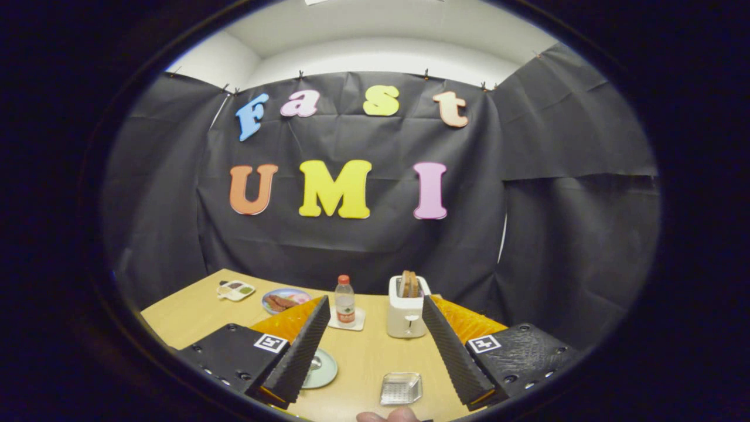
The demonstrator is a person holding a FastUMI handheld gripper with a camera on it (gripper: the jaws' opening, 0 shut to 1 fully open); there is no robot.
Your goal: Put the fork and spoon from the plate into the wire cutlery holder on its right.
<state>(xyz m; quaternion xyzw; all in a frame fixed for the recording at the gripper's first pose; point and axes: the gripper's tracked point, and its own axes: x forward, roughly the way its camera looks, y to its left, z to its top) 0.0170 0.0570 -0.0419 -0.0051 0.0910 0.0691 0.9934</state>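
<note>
Gripper view: the gripper (375, 346) hangs above the bench (187, 316) with its jaws spread wide and nothing between them.

The plate (322, 369) sits low and just inside the left finger, half hidden behind it, so the fork and spoon, if they're on it, are mostly covered; I can only make out a small grey bit on the plate and can't tell their long axis.

The holder (401, 388) is close in between the jaws, nearer the right finger, to the right of the plate.

My guess: the next move is down and left toward the plate.

Further back stand a bottle (344, 300) and toaster (406, 310).
</note>
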